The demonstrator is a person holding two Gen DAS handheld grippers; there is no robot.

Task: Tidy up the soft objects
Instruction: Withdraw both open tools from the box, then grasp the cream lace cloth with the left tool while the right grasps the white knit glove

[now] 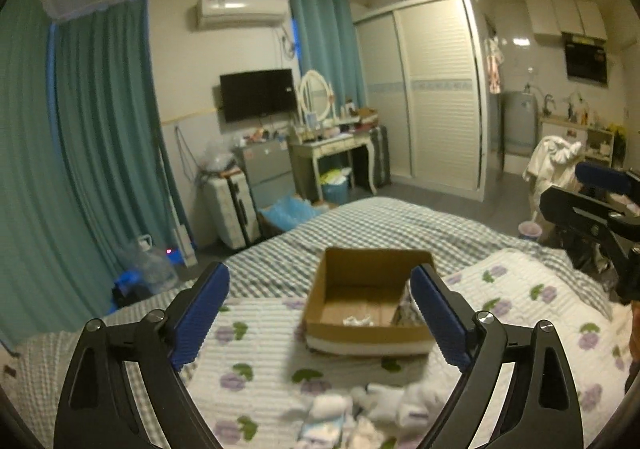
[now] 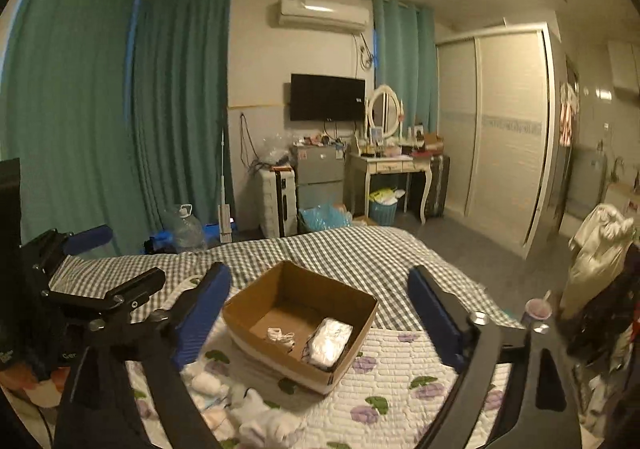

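Observation:
An open cardboard box (image 1: 368, 303) (image 2: 300, 321) sits on the flowered white quilt (image 1: 256, 333) (image 2: 400, 381) on the bed. Inside lie a small white soft item (image 2: 281, 337) (image 1: 358, 320) and a grey-white folded bundle (image 2: 327, 343). A pile of white soft items (image 1: 360, 415) (image 2: 248, 415) lies on the quilt in front of the box. My left gripper (image 1: 320, 313) is open and empty, held above the pile and facing the box. My right gripper (image 2: 318, 317) is open and empty, held above the quilt with the box between its fingers in view.
The checked bedsheet (image 1: 380, 225) runs to the bed's far edge. Beyond are a suitcase (image 2: 278, 201), a dressing table (image 2: 394, 169), a wardrobe (image 2: 508, 129) and teal curtains (image 2: 80, 109). Clothes hang on a chair (image 2: 600, 249) at the right.

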